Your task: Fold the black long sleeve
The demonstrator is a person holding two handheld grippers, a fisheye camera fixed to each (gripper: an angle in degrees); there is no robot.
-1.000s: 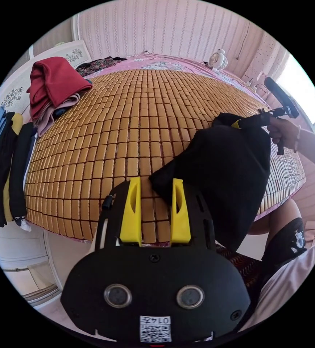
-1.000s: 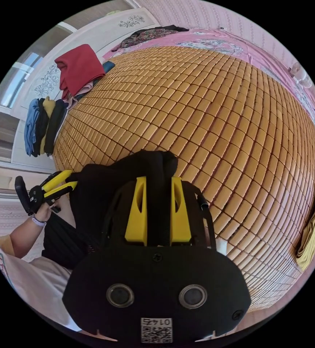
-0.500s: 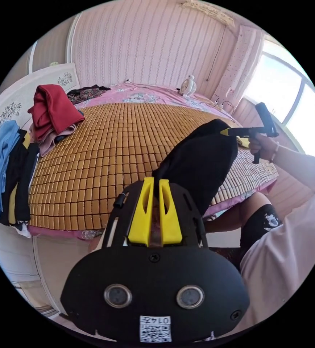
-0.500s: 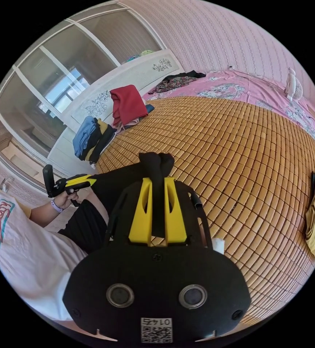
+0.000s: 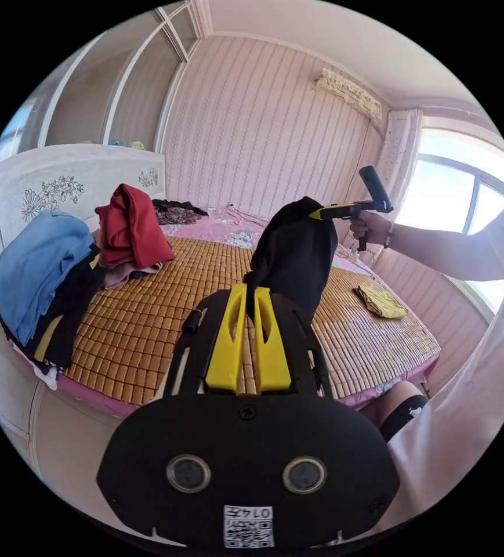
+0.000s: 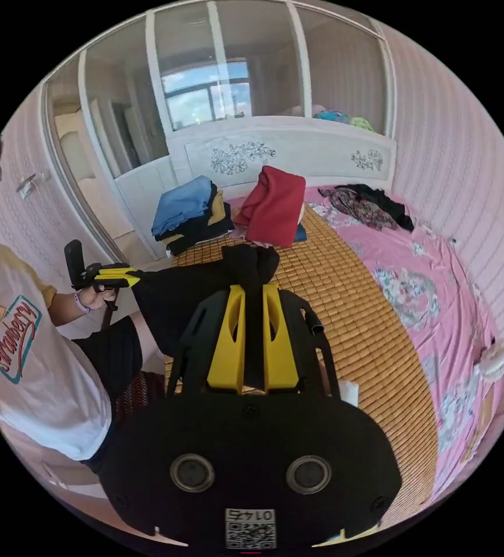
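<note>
The black long sleeve [image 5: 295, 255] hangs in the air above the bed, stretched between both grippers. My left gripper [image 5: 250, 289] is shut on one bunched edge of it. The right gripper [image 5: 320, 213], held in a hand, pinches the cloth's top edge farther off. In the right gripper view my right gripper [image 6: 253, 288] is shut on a gathered knot of the black long sleeve [image 6: 176, 290]. The left gripper [image 6: 125, 277] grips the other end at the left. The garment's lower part is hidden behind the gripper bodies.
A bamboo mat [image 5: 147, 313] covers the bed over a pink sheet [image 6: 425, 278]. Piles of blue [image 5: 37, 255] and red clothes [image 5: 133, 226] lie by the headboard [image 6: 286, 148]. A yellow garment [image 5: 382, 301] lies on the mat. Dark patterned clothes [image 6: 367, 206] and a small fan [image 6: 495, 360] sit on the sheet.
The left gripper went from open to shut on the garment's edge. Both grippers then rose, lifting the black long sleeve off the mat, and both cameras tilted up toward the walls.
</note>
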